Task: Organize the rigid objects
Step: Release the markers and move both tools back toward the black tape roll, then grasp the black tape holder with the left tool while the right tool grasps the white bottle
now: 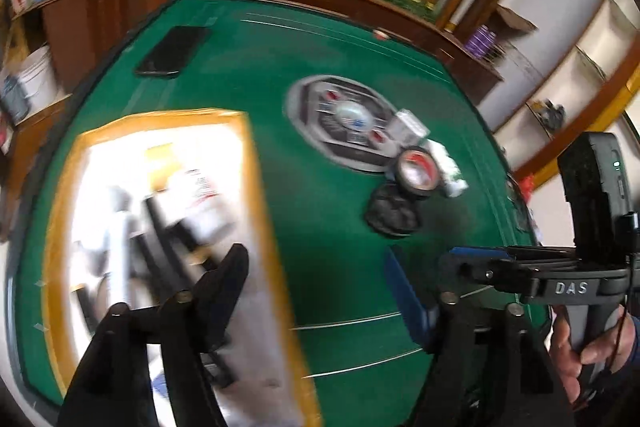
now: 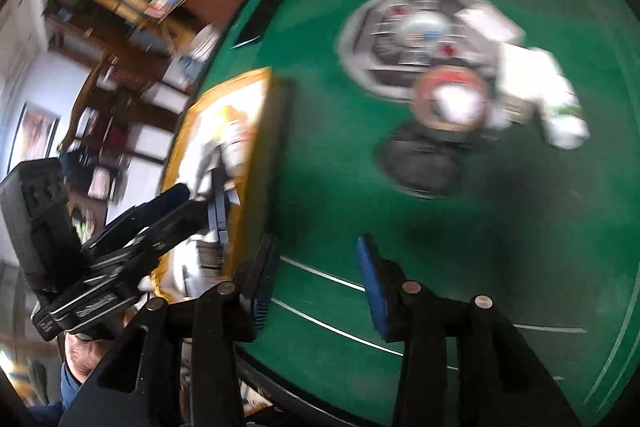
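**A:** What were your fingers doing?

**B:** Both pairs stood apart with nothing between them. In the left wrist view, your left gripper (image 1: pixel 320 291) was spread wide at the bottom of the frame, one finger over the open box (image 1: pixel 256 187) at lower left, the other over bare green table (image 1: pixel 280 39). In the right wrist view, your right gripper (image 2: pixel 320 283) showed a narrower gap above the green surface at bottom centre.

**A:** Where were the things to sort?

**B:** A loose cluster lay right of centre in the left view: a tape roll (image 1: pixel 416 169), a dark round object (image 1: pixel 394 213) just below it, and a white packet (image 1: pixel 450 167) touching the roll's right side, all at the edge of a round grey plate (image 1: pixel 304 107). The box already held several blurred items.

**A:** Which hand was nearer?

**B:** I'd judge your right. In its view the cluster sat straight above the fingers, well apart. From your left fingers it lay up and rightward. The white packet's long axis ran diagonally, upper left to lower right.
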A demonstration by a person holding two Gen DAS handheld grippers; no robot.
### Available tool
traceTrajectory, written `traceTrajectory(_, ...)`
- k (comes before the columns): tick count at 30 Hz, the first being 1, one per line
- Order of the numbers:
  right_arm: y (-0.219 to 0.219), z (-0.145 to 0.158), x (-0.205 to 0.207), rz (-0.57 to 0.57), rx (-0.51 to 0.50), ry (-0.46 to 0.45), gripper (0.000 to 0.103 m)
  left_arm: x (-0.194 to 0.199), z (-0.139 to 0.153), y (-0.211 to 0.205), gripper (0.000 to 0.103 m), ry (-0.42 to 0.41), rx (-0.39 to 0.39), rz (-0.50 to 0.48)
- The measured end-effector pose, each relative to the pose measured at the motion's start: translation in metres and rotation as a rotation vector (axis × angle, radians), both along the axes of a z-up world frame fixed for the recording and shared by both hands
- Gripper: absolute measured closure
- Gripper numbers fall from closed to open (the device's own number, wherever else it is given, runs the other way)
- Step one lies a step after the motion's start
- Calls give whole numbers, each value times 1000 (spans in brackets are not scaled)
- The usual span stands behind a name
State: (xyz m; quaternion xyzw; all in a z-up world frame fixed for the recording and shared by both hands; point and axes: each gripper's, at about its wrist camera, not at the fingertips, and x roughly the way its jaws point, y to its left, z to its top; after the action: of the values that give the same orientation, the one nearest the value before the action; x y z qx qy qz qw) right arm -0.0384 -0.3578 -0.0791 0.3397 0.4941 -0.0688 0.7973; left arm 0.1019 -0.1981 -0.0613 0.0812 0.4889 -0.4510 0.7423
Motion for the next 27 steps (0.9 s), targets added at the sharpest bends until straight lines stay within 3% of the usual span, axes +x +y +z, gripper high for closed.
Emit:
traceTrajectory(6,-51,-12,-54,-133,23,26,57,-29,-13,-62,16,10,44,-124)
traceTrajectory(9,-67,-14,-72,-169,21,29,55,-39,-26,-92,13,-25,101,-154)
traceTrajectory(20,-106,-21,-118,-242,5,50,54,-42,-71,-153,13,-122,249,-160)
traceTrajectory(23,-112,-17,-114,-232,-19,50,54,-39,-80,-154,17,-127,248,-139)
traceTrajectory(25,-118,-15,-106,-223,-44,48,54,-43,-80,-153,30,-175,259,-139)
traceTrajectory(27,-125,-13,-94,-214,-78,47,54,-46,-79,-150,34,-168,250,-142)
